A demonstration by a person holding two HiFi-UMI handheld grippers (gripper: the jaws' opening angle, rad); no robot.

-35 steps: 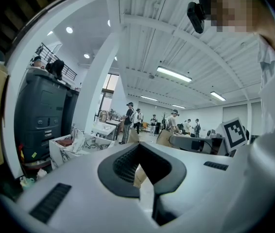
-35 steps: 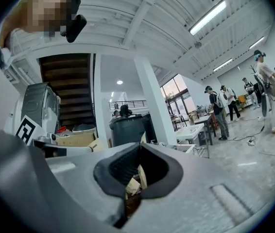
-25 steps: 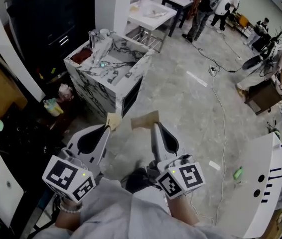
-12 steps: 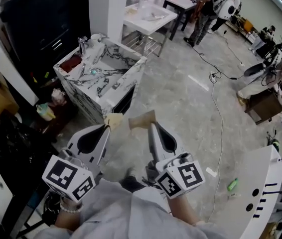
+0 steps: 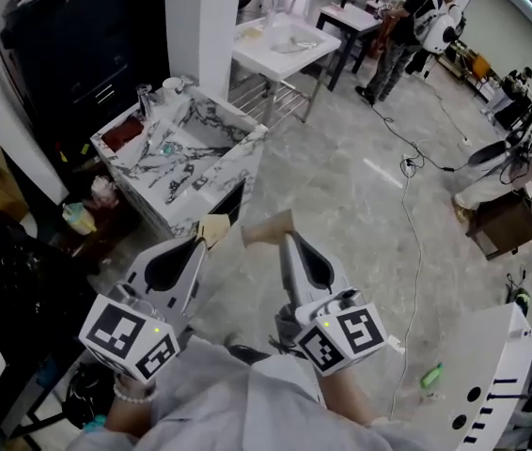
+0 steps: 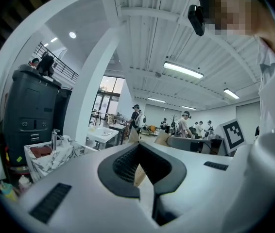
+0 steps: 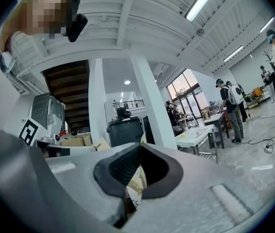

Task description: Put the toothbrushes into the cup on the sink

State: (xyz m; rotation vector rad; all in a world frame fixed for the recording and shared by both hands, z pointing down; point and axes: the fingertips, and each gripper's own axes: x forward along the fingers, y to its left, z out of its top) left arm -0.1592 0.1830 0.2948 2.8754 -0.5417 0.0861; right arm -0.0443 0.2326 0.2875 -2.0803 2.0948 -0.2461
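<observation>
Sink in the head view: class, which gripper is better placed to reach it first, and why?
Left, probably. The sink lies ahead to the left, nearer the left gripper than the right gripper. Both are shut and empty.

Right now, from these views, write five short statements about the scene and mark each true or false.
1. The left claw grips a toothbrush. False: it is shut on nothing.
2. The right claw is shut and empty. True.
3. The marble sink touches the claws. False: it stands ahead of them, apart.
4. A white table stands beyond the sink. True.
5. A cable lies on the floor to the right of the sink. True.
</observation>
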